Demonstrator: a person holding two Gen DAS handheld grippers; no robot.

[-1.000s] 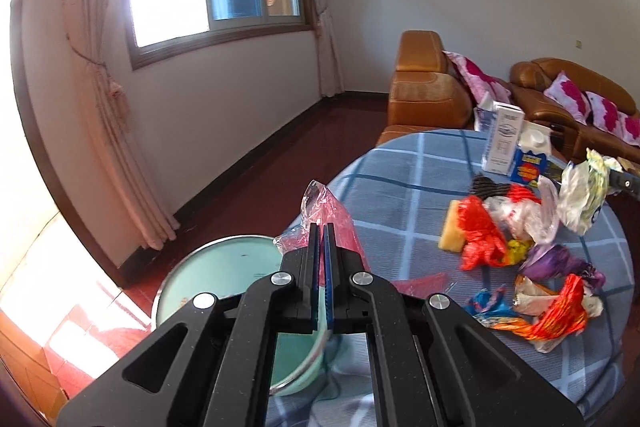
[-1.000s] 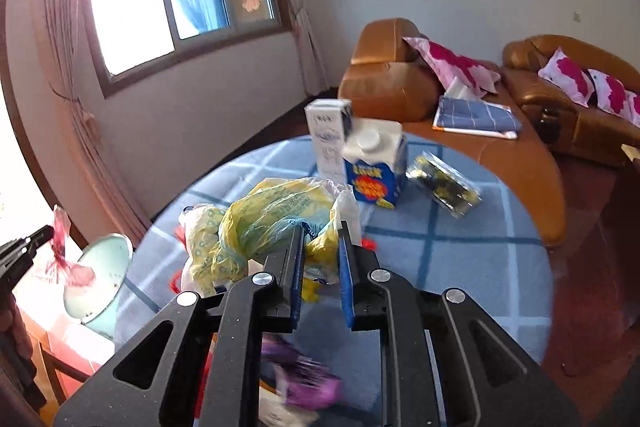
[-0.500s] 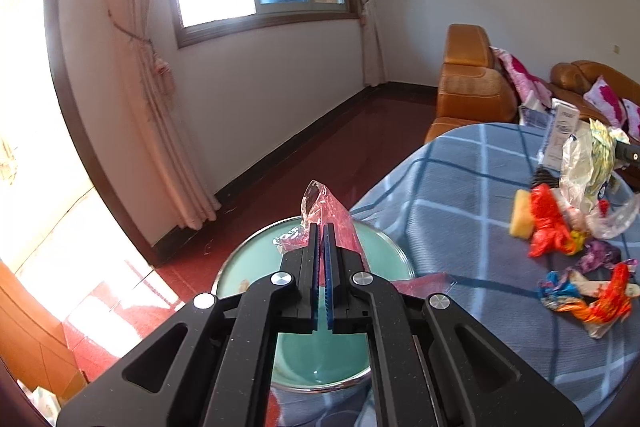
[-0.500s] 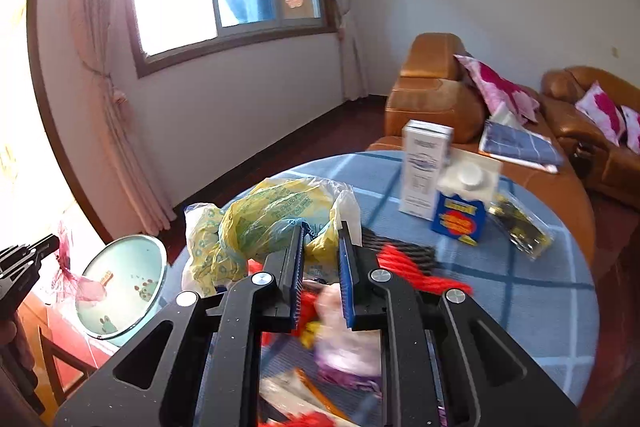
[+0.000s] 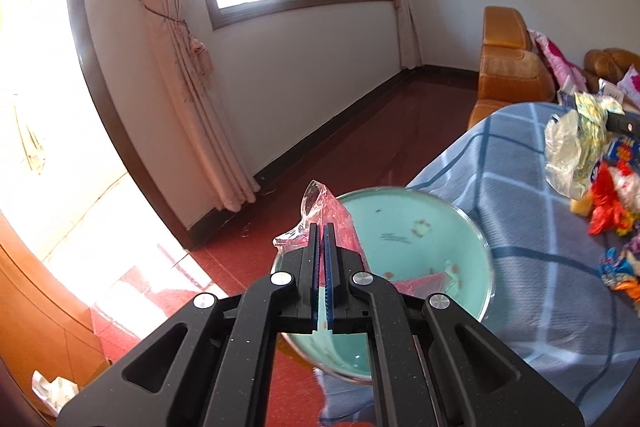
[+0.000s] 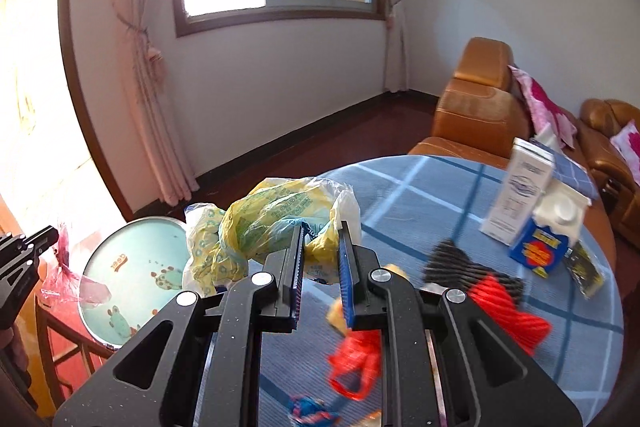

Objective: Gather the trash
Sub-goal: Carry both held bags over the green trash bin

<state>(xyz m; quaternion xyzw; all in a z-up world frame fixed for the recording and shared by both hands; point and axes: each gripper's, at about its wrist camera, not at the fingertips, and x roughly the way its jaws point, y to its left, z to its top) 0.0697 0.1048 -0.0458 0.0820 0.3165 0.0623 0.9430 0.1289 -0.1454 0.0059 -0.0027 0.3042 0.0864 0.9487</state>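
1. My left claw (image 5: 323, 227) is clenched on a crumpled pink translucent plastic wrapper (image 5: 326, 209); its fingers are pressed nearly together with the film pinched between them.
2. That wrapper hangs directly over the round pale-green basin with a metal rim (image 5: 416, 243), which sits beside the edge of the round worktop covered in blue checked cloth (image 5: 516, 163). I judge the drop needs only a release straight down.
3. My right claw (image 6: 320, 239) is grasping a bunched yellow-and-clear plastic bag (image 6: 272, 223); its jaws stand partly apart with the bag wedged between them.
4. In the right wrist view the basin (image 6: 136, 267) lies to the left of and below the right claw, so that bag needs a leftward carry. The left claw (image 6: 46, 233) is the nearer one.
5. Red plastic scraps (image 6: 508, 307) remain on the worktop; motion blur means I cannot count them reliably.
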